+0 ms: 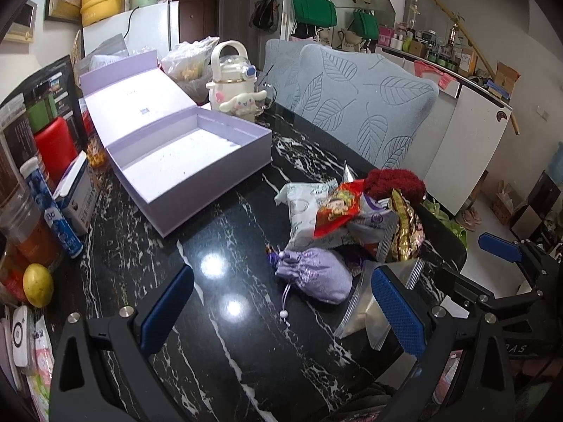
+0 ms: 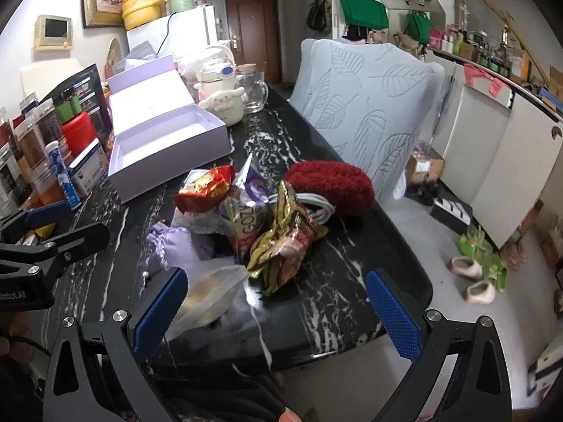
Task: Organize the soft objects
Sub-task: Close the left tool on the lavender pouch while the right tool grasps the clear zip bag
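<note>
A heap of soft things lies on the black marble table (image 1: 246, 218): a lilac drawstring pouch (image 1: 315, 276), a red snack bag (image 1: 337, 207), a gold foil bag (image 1: 408, 232), a dark red fuzzy item (image 1: 394, 183) and a clear zip bag (image 1: 369, 311). An open lilac box (image 1: 186, 154) stands empty behind them. My left gripper (image 1: 281, 311) is open, low over the table, its fingers either side of the pouch's near end. My right gripper (image 2: 278, 311) is open above the near table edge, just short of the gold foil bag (image 2: 285, 242), the zip bag (image 2: 211, 292) and the fuzzy item (image 2: 330, 186).
Jars, a red canister (image 1: 56, 140), a blue tube (image 1: 52, 214) and a lemon (image 1: 37, 285) crowd the table's left side. A cartoon kettle (image 1: 234, 81) and glass mug (image 2: 255, 91) stand behind the box. Leaf-pattern chair backs (image 1: 366, 105) line the right edge; slippers (image 2: 471, 274) lie on the floor.
</note>
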`<state>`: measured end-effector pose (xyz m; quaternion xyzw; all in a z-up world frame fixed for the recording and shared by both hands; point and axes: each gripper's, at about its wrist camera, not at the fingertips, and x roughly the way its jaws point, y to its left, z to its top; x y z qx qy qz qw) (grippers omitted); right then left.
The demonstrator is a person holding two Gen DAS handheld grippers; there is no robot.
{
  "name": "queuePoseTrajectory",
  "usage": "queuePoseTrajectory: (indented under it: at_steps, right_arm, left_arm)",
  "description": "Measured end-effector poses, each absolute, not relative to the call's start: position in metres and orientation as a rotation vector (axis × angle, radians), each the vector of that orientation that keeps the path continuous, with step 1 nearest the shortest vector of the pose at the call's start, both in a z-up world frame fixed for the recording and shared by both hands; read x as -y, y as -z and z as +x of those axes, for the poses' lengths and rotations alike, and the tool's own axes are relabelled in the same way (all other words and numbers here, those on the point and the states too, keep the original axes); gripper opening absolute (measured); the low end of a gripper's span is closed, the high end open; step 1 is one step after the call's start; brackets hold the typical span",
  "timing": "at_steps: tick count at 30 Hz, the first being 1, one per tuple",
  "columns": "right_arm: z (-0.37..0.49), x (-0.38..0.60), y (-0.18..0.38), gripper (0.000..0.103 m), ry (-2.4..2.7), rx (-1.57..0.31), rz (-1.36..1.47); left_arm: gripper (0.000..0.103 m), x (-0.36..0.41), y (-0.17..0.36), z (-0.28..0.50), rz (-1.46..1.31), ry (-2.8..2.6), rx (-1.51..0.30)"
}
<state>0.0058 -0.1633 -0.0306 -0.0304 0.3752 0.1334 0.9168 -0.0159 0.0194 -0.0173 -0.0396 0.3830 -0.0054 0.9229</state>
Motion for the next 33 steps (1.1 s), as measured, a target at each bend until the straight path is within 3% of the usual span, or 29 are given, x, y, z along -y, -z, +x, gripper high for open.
queuePoseTrajectory:
  at_steps: [33]
  right_arm:
    - [0.039, 0.19, 0.059, 0.103, -0.298, -0.817, 0.01]
  left_arm:
    - [0.103, 0.0, 0.086, 0.05, -0.075, 0.118, -0.981]
